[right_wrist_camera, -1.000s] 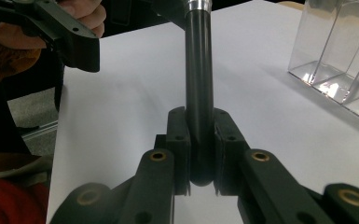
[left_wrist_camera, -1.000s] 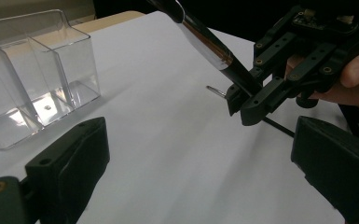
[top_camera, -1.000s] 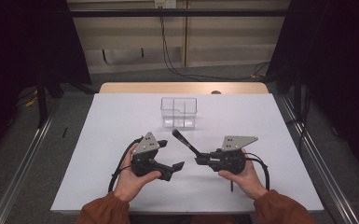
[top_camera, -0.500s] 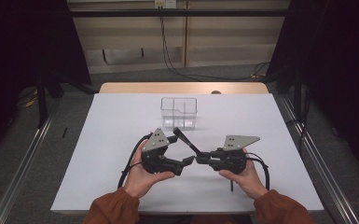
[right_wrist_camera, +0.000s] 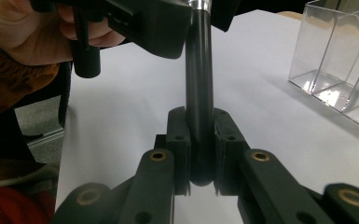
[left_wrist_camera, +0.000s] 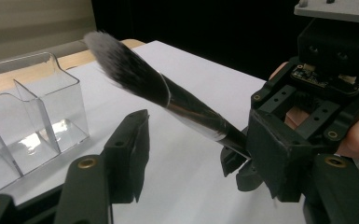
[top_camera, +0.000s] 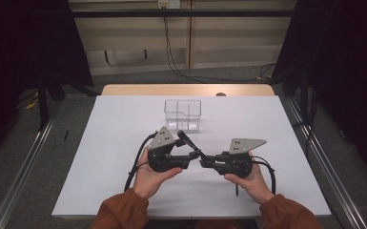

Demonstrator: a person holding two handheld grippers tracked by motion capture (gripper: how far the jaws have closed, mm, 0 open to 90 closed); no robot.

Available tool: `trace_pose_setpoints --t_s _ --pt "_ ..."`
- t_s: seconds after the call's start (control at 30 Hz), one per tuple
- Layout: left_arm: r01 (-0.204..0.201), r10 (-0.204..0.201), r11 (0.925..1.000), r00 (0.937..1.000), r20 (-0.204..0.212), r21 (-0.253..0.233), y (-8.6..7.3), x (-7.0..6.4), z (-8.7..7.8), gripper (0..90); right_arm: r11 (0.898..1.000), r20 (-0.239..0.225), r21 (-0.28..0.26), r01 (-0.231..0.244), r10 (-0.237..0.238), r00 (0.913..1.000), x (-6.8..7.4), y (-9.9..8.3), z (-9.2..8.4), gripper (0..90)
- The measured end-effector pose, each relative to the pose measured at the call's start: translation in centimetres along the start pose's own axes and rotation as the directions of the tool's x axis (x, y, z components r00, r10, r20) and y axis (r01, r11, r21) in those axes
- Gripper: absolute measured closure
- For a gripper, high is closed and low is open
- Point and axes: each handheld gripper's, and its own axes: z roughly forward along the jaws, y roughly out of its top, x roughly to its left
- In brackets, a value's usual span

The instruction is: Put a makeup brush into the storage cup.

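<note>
Black brush (left_wrist_camera: 186,109) handle clamped in right gripper (right_wrist_camera: 200,140); left gripper (left_wrist_camera: 191,154) jaws closing, contact hidden.

High view looks down; gripper views share the brush (left_wrist_camera: 177,100).

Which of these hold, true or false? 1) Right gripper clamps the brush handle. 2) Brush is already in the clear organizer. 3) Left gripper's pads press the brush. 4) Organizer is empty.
1) True: the right gripper is shut on the makeup brush handle end.
2) False: the brush is held above the table, short of the clear organizer.
3) False: the left gripper has just been closing with the brush between its jaws, but a gap remains.
4) True: its compartments hold nothing.
</note>
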Motion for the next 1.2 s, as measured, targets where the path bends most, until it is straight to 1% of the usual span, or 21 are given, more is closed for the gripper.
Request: trace_pose_setpoints --t_s 0.03,0.07,0.1,0.13,0.2,0.23,0.37,0.47,0.57,0.63,0.67,0.7,0.73,0.83,0.87,0.93,0.97,1.0,1.1,1.2 --pt "0.008 -0.008 1.0 1.0 0.004 0.001 0.01 0.01 0.02 43.6 1.0 0.0 -0.001 -0.002 0.002 1.0 0.01 -0.01 0.02 79.9" --pt "0.01 -0.01 0.9999 0.9999 0.011 0.005 0.01 0.04 0.04 46.6 1.0 0.001 -0.001 -0.002 0.002 1.0 0.02 -0.04 0.05 79.9" --pt "0.017 -0.017 0.9999 0.9998 0.006 0.003 0.0 0.0 0.08 48.0 1.0 0.0 -0.002 -0.002 0.002 1.0 0.02 -0.09 0.08 79.9" --pt "0.025 -0.025 0.9997 0.9997 0.008 0.002 0.01 0.01 0.07 46.8 1.0 -0.002 -0.001 -0.003 0.003 1.0 0.02 -0.15 0.12 79.9" --pt "0.036 -0.036 0.9994 0.9993 0.012 -0.002 0.03 0.04 0.07 49.3 1.0 -0.003 -0.001 -0.006 0.006 1.0 0.02 -0.22 0.17 79.9" --pt "0.038 -0.038 0.9993 0.9992 0.013 0.0 0.07 0.04 0.07 49.7 1.0 -0.003 -0.002 -0.007 0.007 1.0 0.0 -0.23 0.19 79.9" --pt "0.042 -0.042 0.9991 0.999 0.018 -0.01 0.15 -0.13 0.16 57.7 1.0 -0.001 0.001 -0.01 0.01 1.0 -0.04 -0.3 0.27 79.9" --pt "0.057 -0.057 0.9983 0.9983 0.014 -0.015 0.14 -0.04 0.21 58.2 1.0 0.005 0.001 -0.012 0.012 0.9999 -0.02 -0.21 0.35 79.9" --pt "0.075 -0.074 0.9969 0.997 0.019 -0.024 0.19 0.07 0.07 60.4 1.0 0.002 0.002 -0.01 0.01 0.9999 0.01 -0.27 0.44 79.9" --pt "0.097 -0.096 0.9948 0.9949 0.032 -0.031 0.3 0.22 -0.08 62.4 1.0 -0.001 -0.001 -0.01 0.01 0.9999 0.04 -0.26 0.43 79.9" --pt "0.102 -0.101 0.9942 0.9944 0.031 -0.034 0.35 0.27 -0.14 63.8 1.0 -0.001 -0.001 -0.007 0.007 1.0 0.07 -0.24 0.44 79.9" --pt "0.104 -0.103 0.994 0.9938 0.043 -0.034 0.39 0.33 -0.21 65.2 1.0 0.0 0.001 -0.005 0.005 1.0 0.11 -0.24 0.45 79.9" --pt "0.108 -0.106 0.9935 0.9934 0.044 -0.036 0.4 0.32 -0.23 66.5 1.0 -0.003 0.003 -0.002 0.002 1.0 0.14 -0.27 0.5 79.9" --pt "0.121 -0.119 0.992 0.9913 0.057 -0.037 0.4 0.39 -0.3 68.3 1.0 -0.007 0.006 -0.001 0.001 1.0 0.18 -0.31 0.64 79.9" --pt "0.121 -0.119 0.992 0.9912 0.059 -0.035 0.43 0.42 -0.33 68.9 1.0 -0.008 0.004 -0.002 0.002 1.0 0.17 -0.3 0.65 79.8" --pt "0.116 -0.113 0.992 0.9921 0.055 -0.05 0.55 0.34 -0.44 69.2 1.0 -0.007 -0.002 -0.007 0.007 1.0 0.2 -0.27 0.67 79.7" --pt "0.12 -0.116 0.9914 0.991 0.065 -0.052 0.67 0.36 -0.43 70.3 1.0 -0.01 -0.005 -0.015 0.015 0.9998 0.21 -0.22 0.72 79.6" --pt "0.115 -0.111 0.9922 0.9916 0.066 -0.048 0.8 0.42 -0.53 70.8 1.0 -0.011 -0.007 -0.016 0.016 0.9998 0.26 -0.18 0.79 79.6" --pt "0.116 -0.111 0.9918 0.9907 0.078 -0.055 0.85 0.45 -0.7 71.7 1.0 -0.013 -0.018 -0.019 0.019 0.9997 0.41 -0.06 0.88 79.6" --pt "0.114 -0.109 0.9921 0.9898 0.092 -0.051 0.76 0.42 -0.66 73.0 1.0 -0.013 -0.014 -0.023 0.023 0.9996 0.39 -0.15 0.98 78.7"
